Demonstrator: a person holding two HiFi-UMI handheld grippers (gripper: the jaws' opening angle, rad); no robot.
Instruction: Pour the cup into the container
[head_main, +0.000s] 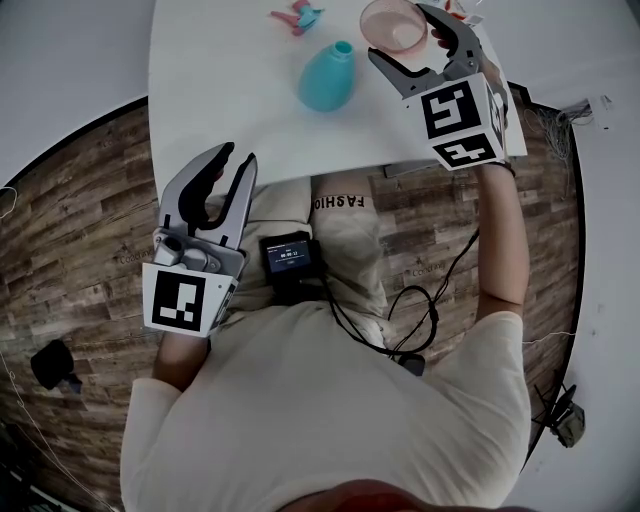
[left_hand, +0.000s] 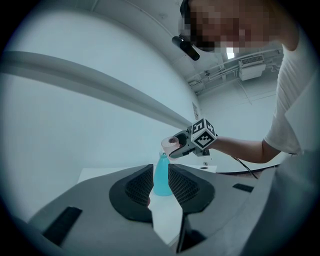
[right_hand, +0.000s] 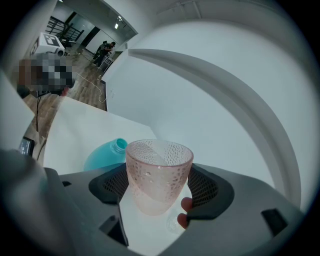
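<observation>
- Where the right gripper (right_hand: 160, 187) closes: one pink dimpled cup (right_hand: 159, 172), upright, pinched by its sides between both pads, rim standing clear above the jaws.
- Lifted off the white table (head_main: 220, 80), over its far part.
- Beyond and to the right of the teal bottle (head_main: 328, 78) in the head view; higher than the bottle's mouth in the left gripper view; near it, not touching.
- One bottle only, standing upright on the table, mouth up.
- Left gripper (head_main: 235, 158): jaws a narrow gap apart, gripping nothing, with the bottle seen far off through the gap.
- Held low by the table's near edge, over the lap, well apart from both bottle and cup.
- Counted: two grippers, one cup, one bottle, one small pink-and-teal item (head_main: 297, 17) at the far edge of the table.
</observation>
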